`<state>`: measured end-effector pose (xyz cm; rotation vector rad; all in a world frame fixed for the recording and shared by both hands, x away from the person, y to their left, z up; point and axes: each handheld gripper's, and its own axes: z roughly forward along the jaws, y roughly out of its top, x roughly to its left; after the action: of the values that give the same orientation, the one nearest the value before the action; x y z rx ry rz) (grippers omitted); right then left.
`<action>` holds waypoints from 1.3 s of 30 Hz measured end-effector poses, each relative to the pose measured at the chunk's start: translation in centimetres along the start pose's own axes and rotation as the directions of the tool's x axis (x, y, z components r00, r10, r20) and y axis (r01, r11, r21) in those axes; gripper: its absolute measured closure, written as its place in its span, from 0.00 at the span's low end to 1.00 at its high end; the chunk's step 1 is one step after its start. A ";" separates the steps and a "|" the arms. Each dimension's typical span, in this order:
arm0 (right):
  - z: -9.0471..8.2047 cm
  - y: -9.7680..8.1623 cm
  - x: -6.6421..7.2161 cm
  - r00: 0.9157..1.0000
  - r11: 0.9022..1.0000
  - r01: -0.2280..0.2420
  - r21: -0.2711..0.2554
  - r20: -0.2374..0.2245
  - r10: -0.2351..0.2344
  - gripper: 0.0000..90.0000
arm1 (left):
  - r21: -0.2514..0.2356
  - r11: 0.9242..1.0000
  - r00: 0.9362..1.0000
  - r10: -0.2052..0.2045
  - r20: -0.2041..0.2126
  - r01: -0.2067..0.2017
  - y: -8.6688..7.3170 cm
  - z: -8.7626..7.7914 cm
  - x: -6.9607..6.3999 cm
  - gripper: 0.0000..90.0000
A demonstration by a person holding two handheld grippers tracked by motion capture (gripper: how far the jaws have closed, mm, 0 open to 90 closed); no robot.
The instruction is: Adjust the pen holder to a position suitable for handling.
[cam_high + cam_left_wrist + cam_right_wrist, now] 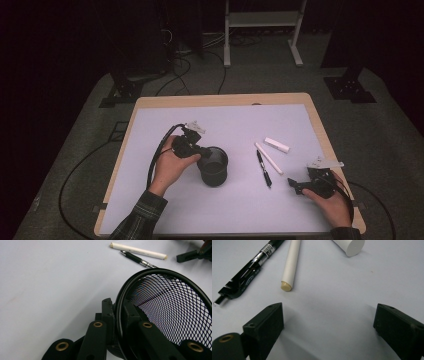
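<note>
The black click pen [247, 272] carries a silver-and-white label band near its grip and pale lettering along its clip, but in the right gripper view the print is too small and angled to read; its tip end is cut off by the top edge there. The slim white cylindrical stick [291, 263] beside it shows a faint seam and a cream end cap, with no legible marking, and the short, thick white cylinder [350, 245] is cropped so that just its flat end shows. On the pale mat covering the wooden table [320, 130], these three lie right of centre, nearer the right edge. The black wire-mesh pen cup [213, 166] stands near the middle of the table, slightly toward the near edge. The left gripper [117, 312] is clamped on the cup's rim, one jaw outside the mesh wall and one inside; the cup's base is hidden in that view. The right gripper [328, 322] rests near the right near corner, its jaws spread wide over bare mat with nothing between them.
</note>
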<state>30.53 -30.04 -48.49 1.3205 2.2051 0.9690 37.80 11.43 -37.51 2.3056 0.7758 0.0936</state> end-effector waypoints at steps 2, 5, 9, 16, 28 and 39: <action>0.0 0.0 0.0 1.000 1.000 0.000 0.000 0.001 0.000 0.09 | -0.003 1.000 1.000 0.005 0.013 -0.005 -0.3 0.0 -0.2 0.92; 0.0 0.0 0.0 1.000 1.000 0.001 0.000 0.001 -0.001 0.09 | 0.001 1.000 1.000 0.009 0.023 -0.009 -0.8 0.0 -0.5 0.92; 0.0 0.0 0.0 1.000 1.000 0.001 0.001 0.002 -0.001 0.09 | 0.011 1.000 0.999 0.015 0.032 -0.015 -1.3 0.1 -0.9 0.92; 0.0 0.0 0.0 1.000 1.000 0.003 0.002 0.003 -0.003 0.09 | 0.031 0.999 0.999 0.023 0.039 -0.025 -1.6 0.3 -1.4 0.92; 0.0 0.0 0.0 1.000 1.000 0.003 0.002 0.004 -0.003 0.09 | 0.065 0.997 0.998 0.037 0.043 -0.040 -1.7 1.2 -2.0 0.92; 0.0 0.0 0.0 1.000 1.000 0.004 0.002 0.004 -0.004 0.09 | 0.067 0.998 0.998 0.010 0.066 -0.015 -2.0 1.8 -1.9 0.92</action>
<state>30.50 -30.00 -48.49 1.3181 2.2052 0.9616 35.71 10.52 -39.86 2.3654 0.7417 -0.0032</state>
